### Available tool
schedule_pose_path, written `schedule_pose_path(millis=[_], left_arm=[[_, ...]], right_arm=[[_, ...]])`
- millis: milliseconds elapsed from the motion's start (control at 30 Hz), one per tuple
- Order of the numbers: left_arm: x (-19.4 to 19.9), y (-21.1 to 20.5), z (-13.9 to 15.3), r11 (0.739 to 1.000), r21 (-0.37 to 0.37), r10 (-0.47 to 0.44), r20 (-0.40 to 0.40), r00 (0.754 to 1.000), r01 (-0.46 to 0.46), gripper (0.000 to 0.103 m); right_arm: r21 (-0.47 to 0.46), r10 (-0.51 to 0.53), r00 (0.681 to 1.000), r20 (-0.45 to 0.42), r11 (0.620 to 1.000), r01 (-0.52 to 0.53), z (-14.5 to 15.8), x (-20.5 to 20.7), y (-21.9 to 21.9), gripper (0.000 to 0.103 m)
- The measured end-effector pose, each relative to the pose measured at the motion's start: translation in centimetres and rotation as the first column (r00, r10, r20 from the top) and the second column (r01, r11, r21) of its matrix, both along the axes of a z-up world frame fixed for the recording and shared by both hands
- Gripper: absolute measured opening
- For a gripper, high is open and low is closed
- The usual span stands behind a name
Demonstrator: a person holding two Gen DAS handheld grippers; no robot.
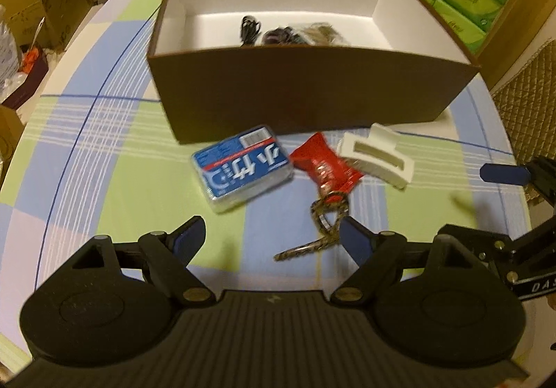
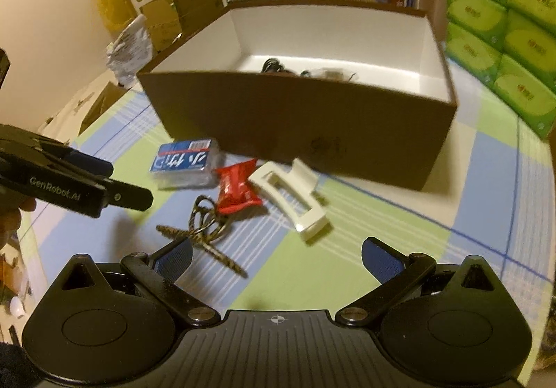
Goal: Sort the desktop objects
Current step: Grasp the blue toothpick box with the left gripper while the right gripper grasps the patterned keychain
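Both grippers hovering over the clutter.
Left gripper and right gripper are gaping wide, empty, above the patterned hair tie.

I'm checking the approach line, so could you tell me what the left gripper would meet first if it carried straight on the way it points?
Probably the patterned hair tie between the open left gripper fingers; depth is unclear.
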State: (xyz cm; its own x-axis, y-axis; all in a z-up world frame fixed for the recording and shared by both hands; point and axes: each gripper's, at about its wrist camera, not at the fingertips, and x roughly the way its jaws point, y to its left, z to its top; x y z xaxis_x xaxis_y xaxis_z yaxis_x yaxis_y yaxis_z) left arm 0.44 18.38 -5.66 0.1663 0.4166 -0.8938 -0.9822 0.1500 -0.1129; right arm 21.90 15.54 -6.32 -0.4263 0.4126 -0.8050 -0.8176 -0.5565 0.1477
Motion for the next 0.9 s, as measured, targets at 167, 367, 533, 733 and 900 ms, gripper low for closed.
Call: schedule_pose_path(millis=[167,367,533,733,900], left_arm=[[-1.4,0.1,-0.9,0.999,-0.024,0.024,-0.009,1.000,-0.024,0.081],[-3.5,0.4,-2.0,0.996,-0.052,0.064,-0.026,0.998,-0.066,0.081],[-5.2,0.6,-2.9,0.993,-0.070,0.093,-0.035,0.995,-0.095,0.081],[-6.8,0.7,-3.7,0.989,-0.086,0.118,-0.048,0.992,-0.122,0.081],[-7.4,0.9,-3.9,0.989,-0.090,0.117,-0.047,0.992,-0.121,0.081]], right_arm=[[-0.025,0.008,1.000,-0.007,1.000,-0.008,-1.0,-1.6,-0.3,0.101],[-0.045,0.015,1.000,-0.007,0.999,-0.015,-1.8,-3.9,-0.1,0.101],[-0.050,0.001,1.000,-0.007,0.999,-0.002,-2.3,-5.7,0.1,0.085],[-0.104,-0.047,0.999,-0.017,0.993,0.045,-3.6,-6.9,0.8,0.051],[-0.138,-0.068,0.997,-0.036,0.988,0.062,-4.3,-7.6,1.1,0.038]])
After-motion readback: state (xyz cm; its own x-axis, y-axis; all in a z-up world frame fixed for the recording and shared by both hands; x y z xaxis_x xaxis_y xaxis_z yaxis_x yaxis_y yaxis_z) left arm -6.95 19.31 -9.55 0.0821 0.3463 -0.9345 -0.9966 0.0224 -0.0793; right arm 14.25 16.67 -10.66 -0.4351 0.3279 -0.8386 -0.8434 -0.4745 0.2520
